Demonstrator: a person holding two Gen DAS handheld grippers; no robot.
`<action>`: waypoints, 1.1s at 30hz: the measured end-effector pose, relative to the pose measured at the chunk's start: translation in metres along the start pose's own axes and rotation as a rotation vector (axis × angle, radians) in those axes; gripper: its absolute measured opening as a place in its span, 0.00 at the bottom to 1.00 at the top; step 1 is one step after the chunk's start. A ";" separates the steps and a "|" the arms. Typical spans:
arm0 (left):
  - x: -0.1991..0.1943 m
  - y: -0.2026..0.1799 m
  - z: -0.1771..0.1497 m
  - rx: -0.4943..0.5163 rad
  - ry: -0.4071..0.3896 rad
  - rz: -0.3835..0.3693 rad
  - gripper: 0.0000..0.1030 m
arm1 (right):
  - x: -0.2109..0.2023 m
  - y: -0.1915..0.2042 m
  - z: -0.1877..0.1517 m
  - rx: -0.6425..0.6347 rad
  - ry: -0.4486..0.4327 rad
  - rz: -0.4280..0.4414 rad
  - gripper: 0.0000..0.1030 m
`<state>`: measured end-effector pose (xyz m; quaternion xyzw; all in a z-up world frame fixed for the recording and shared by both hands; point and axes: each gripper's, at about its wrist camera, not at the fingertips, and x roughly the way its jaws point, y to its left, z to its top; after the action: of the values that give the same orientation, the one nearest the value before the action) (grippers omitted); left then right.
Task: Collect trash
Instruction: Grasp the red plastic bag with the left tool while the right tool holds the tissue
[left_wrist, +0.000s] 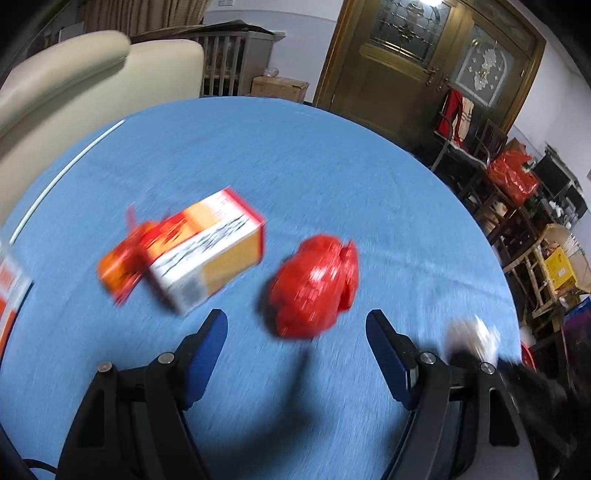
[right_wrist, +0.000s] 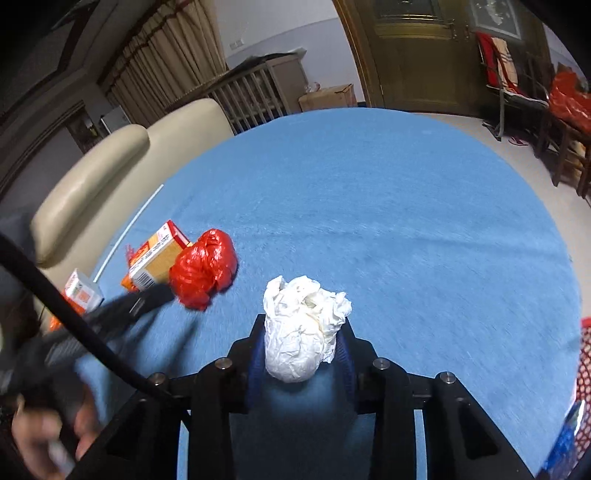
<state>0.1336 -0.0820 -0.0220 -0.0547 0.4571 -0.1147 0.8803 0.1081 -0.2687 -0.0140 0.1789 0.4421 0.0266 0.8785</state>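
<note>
Here right tongs (right_wrist: 301, 341) pinch crumpled tissue (right_wrist: 304, 328) (white, wadded)

Plain blue tablecloth (right_wrist: 369, 203), red crumpled bag (left_wrist: 314, 288), white paper wad (right_wrist: 303, 332), orange-and-white carton (left_wrist: 207, 258)

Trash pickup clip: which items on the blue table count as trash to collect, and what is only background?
Job items: white crumpled paper in the right gripper; red crumpled bag; cardboard box; orange wrapper; small box.

Background: beige sofa, wooden door, crib.
</note>
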 end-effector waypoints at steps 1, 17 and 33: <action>0.004 -0.003 0.003 0.002 0.002 0.007 0.76 | -0.006 -0.002 -0.004 0.001 -0.004 0.001 0.37; -0.012 -0.010 -0.037 0.059 0.058 0.088 0.39 | -0.044 0.003 -0.033 -0.029 -0.032 0.035 0.37; -0.062 0.010 -0.088 0.004 0.063 0.148 0.39 | -0.045 0.035 -0.063 -0.075 0.006 0.017 0.37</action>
<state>0.0287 -0.0557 -0.0251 -0.0155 0.4871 -0.0520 0.8717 0.0351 -0.2263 -0.0023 0.1496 0.4421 0.0509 0.8829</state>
